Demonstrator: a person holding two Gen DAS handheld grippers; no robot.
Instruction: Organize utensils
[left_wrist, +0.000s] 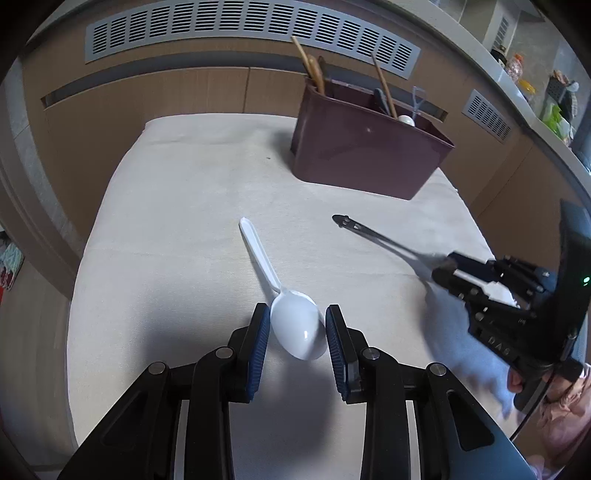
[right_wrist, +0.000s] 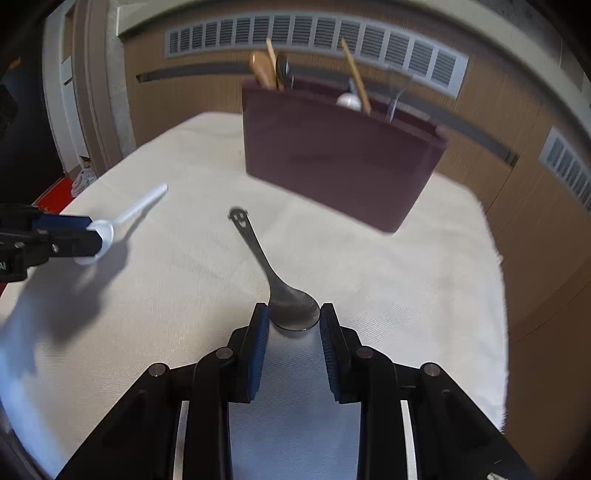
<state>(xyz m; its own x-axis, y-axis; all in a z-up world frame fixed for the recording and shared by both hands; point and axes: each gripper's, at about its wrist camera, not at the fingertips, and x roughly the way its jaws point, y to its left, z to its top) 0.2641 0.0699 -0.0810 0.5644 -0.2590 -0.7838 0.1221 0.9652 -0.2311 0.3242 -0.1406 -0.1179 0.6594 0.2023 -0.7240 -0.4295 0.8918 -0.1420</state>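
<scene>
A dark maroon plastic bin, rectangular with plain smooth walls, stands at the far side of the cloth. Out of its top stick 2 wooden handles at the left end, 1 long wooden stick further right, a round white spoon end, a thin wire-like utensil and a dark handle; how the inside is divided is hidden by the walls, and in the right wrist view the bin and its contents are blurred.

The cloth is off-white, woven, with a fine ribbed texture, and covers the table to its edges.

The left gripper has its ribbed blue pads clenched on the bowl of a glossy white plastic spoon, whose flat handle points away toward the bin, over the near middle of the cloth. The right gripper grasps a dull grey metal spoon by its bowl; its slim handle ends in a round tip pierced with a smiling face. No earlier view shows how either grip came about.

From the left wrist view the right gripper is motion-blurred, and a hand holding it is cut off at the frame's edge.
</scene>
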